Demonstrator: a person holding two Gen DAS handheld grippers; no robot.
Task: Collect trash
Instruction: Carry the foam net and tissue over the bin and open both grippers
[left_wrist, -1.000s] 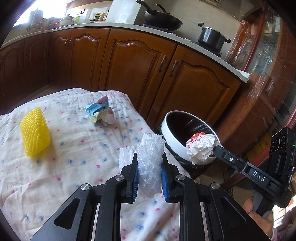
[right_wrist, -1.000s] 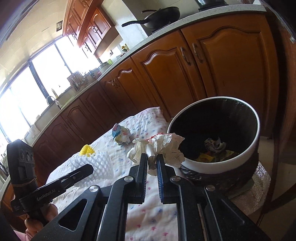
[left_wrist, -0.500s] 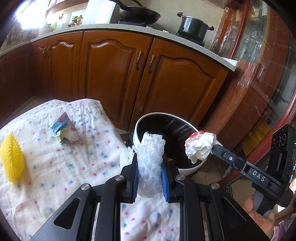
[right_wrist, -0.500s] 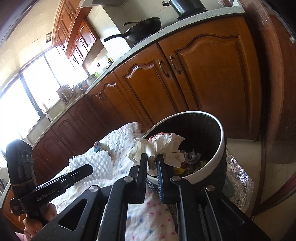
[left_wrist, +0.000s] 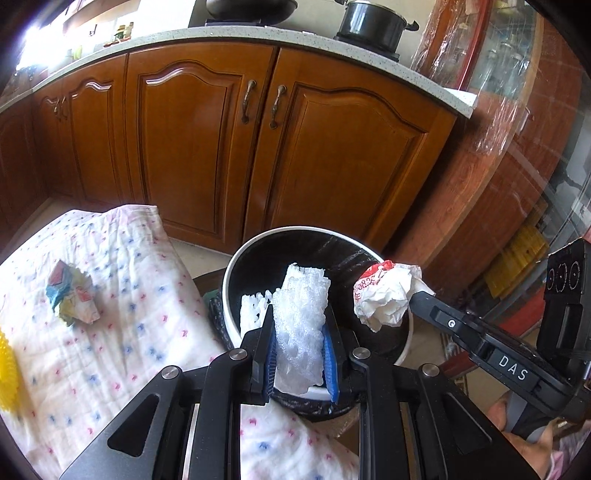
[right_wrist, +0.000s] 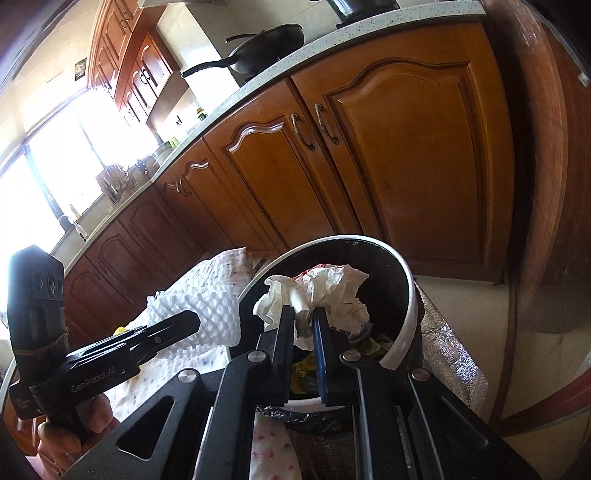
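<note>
The left gripper (left_wrist: 300, 328) is clamped on a piece of white foam netting (left_wrist: 301, 325), holding it over the near left rim of the bin (left_wrist: 236, 266). The right gripper (right_wrist: 303, 325) pinches a crumpled paper wad (right_wrist: 325, 291) with red print, its fingers nearly together, over the bin's mouth; some scraps already lie at the bottom. The bin, white-rimmed with a black liner, stands on the floor just right of the worktop (left_wrist: 122, 332), which is draped in a dotted cloth. On that cloth, well left of the bin, lies a crumpled coloured wrapper (left_wrist: 72, 295), and a yellow ribbed thing (left_wrist: 6, 369) shows at the far left edge. Wooden cabinets (left_wrist: 229, 147) stand behind.
</note>
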